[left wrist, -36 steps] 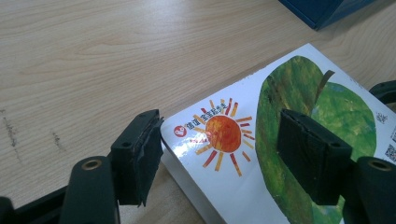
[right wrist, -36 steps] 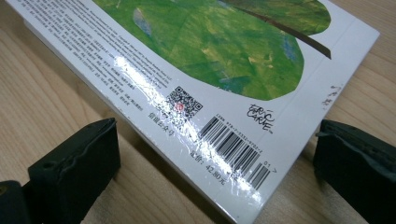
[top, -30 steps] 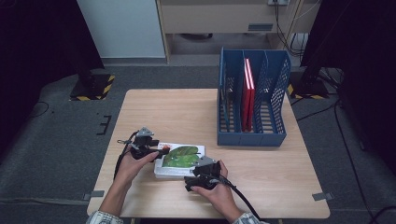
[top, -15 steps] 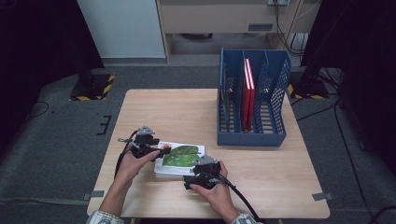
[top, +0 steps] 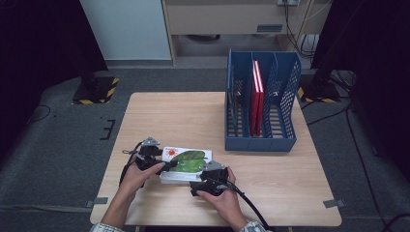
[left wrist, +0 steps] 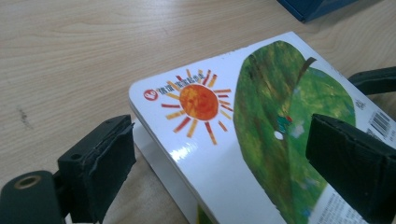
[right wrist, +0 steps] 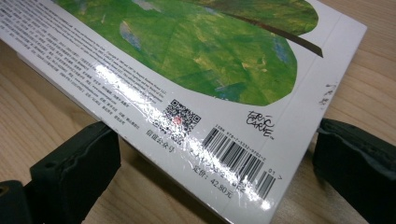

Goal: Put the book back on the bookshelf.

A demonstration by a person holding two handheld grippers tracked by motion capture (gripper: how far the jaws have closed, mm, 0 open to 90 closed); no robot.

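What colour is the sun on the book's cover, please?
Orange with red and orange rays, on the white book; clearest in the left gripper view.

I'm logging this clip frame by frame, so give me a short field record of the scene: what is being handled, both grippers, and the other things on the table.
surface: wooden table
handled thing: picture book with a green leaf and sun on its cover, lying flat near the table's front edge
left gripper: at the book's left end, jaws just been opening, book between them, pads clear of it
right gripper: at the book's front edge, jaws wide on either side of a corner
elsewhere: blue file rack at right, red books upright inside
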